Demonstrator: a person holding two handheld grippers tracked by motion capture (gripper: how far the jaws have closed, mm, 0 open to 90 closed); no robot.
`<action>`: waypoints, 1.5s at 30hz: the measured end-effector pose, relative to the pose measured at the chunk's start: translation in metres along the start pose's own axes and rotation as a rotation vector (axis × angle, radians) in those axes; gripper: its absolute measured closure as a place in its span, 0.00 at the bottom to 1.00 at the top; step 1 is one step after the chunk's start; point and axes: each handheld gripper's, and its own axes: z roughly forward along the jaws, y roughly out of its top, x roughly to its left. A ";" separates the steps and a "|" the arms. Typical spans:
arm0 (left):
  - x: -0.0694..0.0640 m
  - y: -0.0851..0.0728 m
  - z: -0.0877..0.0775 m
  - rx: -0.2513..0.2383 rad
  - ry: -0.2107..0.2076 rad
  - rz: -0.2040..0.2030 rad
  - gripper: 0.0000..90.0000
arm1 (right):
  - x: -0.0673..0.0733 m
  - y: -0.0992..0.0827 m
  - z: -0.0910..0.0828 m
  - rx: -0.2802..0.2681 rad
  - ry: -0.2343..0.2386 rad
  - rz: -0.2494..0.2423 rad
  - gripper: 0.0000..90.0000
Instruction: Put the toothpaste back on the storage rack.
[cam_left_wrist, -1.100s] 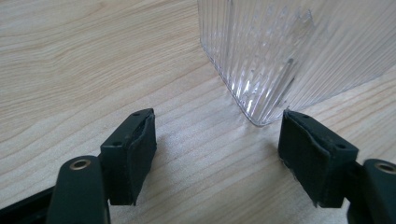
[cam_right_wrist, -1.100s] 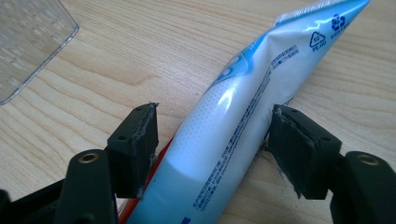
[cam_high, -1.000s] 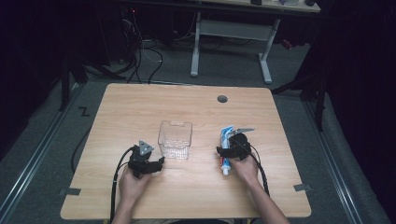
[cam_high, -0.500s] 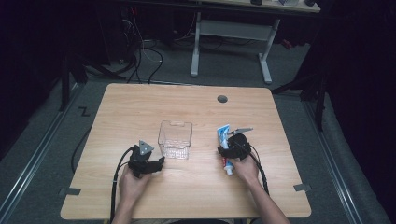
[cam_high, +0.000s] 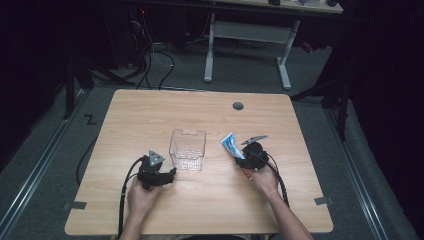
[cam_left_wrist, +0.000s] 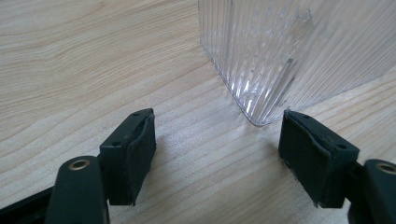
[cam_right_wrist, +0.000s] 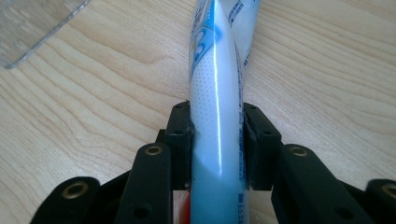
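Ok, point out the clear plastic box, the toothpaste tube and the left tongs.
clear plastic box (cam_high: 188, 150): high view, on its near wall.
toothpaste tube (cam_right_wrist: 217, 116): right gripper view, on its body where the right tongs pinch it.
left tongs (cam_left_wrist: 217, 154): left gripper view, midway between the open tips.

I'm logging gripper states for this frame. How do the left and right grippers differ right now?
The left gripper is open, with bare table between its jaws; the right gripper is shut on a tube. The left sits by a corner of the clear bin without gripping it; the right holds its tube off to the bin's side. Both are hand-held, low over the table.
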 end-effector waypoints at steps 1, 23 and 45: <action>0.000 0.000 0.000 0.000 0.000 0.000 0.31 | 0.000 0.000 0.000 0.000 0.000 0.000 0.75; 0.000 0.000 0.000 0.000 -0.001 0.000 0.31 | 0.015 0.044 0.017 0.168 -0.093 -0.150 0.75; 0.000 0.000 0.000 0.001 -0.001 0.000 0.31 | 0.012 0.056 -0.069 -0.212 0.085 -0.106 0.77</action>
